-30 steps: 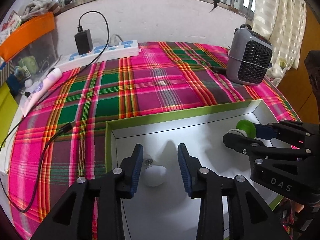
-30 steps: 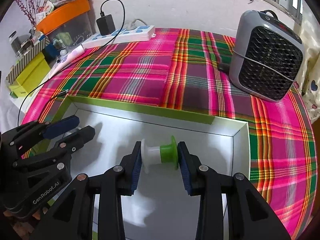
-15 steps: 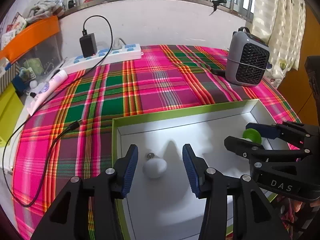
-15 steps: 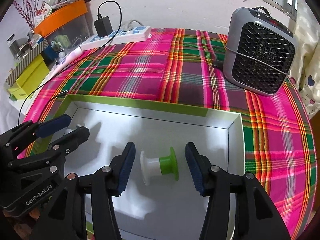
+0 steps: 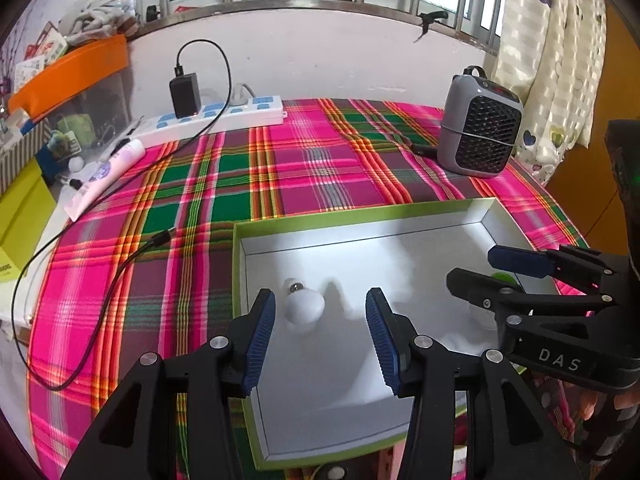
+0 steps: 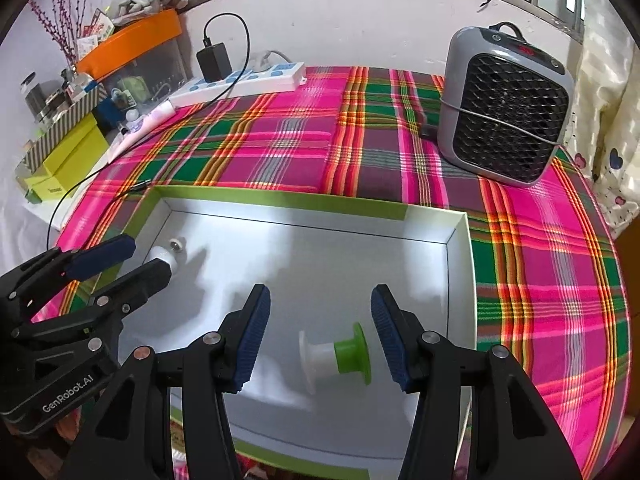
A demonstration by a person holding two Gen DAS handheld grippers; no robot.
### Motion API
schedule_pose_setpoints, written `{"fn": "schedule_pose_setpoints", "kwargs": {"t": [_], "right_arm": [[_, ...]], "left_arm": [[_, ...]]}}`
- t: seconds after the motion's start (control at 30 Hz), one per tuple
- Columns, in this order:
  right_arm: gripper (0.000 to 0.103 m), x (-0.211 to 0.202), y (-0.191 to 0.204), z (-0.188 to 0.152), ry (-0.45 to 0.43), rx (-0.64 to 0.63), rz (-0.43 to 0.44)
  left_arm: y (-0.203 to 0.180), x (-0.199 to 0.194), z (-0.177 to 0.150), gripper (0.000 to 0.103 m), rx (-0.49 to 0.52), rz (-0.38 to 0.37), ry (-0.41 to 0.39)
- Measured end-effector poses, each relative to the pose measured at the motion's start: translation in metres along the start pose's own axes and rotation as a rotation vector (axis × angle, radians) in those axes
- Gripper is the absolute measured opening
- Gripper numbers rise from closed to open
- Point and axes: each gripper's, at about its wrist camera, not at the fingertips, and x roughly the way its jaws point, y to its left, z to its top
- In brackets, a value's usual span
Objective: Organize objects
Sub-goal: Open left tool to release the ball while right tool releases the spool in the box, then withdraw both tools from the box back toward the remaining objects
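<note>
A shallow white box with a green rim (image 5: 352, 216) (image 6: 280, 202) lies on the plaid cloth. A white light bulb (image 5: 303, 306) lies in its left part, between and just beyond the tips of my open left gripper (image 5: 320, 322); it also shows in the right wrist view (image 6: 166, 254). A white and green spool (image 6: 336, 354) lies in the box's right part, between the fingers of my open right gripper (image 6: 320, 328) without touching them. The right gripper (image 5: 492, 270) hides most of the spool in the left wrist view. The left gripper (image 6: 134, 256) shows at the left in the right wrist view.
A grey fan heater (image 5: 478, 136) (image 6: 506, 118) stands at the back right. A white power strip with a black charger (image 5: 216, 116) (image 6: 240, 82) lies at the back. A black cable (image 5: 120, 276), a tube (image 5: 106, 176) and yellow boxes (image 6: 68, 160) sit on the left.
Both grippers have opened wide and pulled back and up. The right gripper let go of the spool, which now lies in the box. The bulb stays where it was.
</note>
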Motion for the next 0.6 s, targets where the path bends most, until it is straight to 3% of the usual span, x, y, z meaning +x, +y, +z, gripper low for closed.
{"fn": "schedule_pose_setpoints", "kwargs": {"t": [0.6], "right_arm": [[0.054, -0.044, 0.008, -0.034, -0.095, 0.019, -0.001]], "left_arm": [[-0.007, -0.042, -0.029, 0.046, 0.002, 0.032, -0.061]]}}
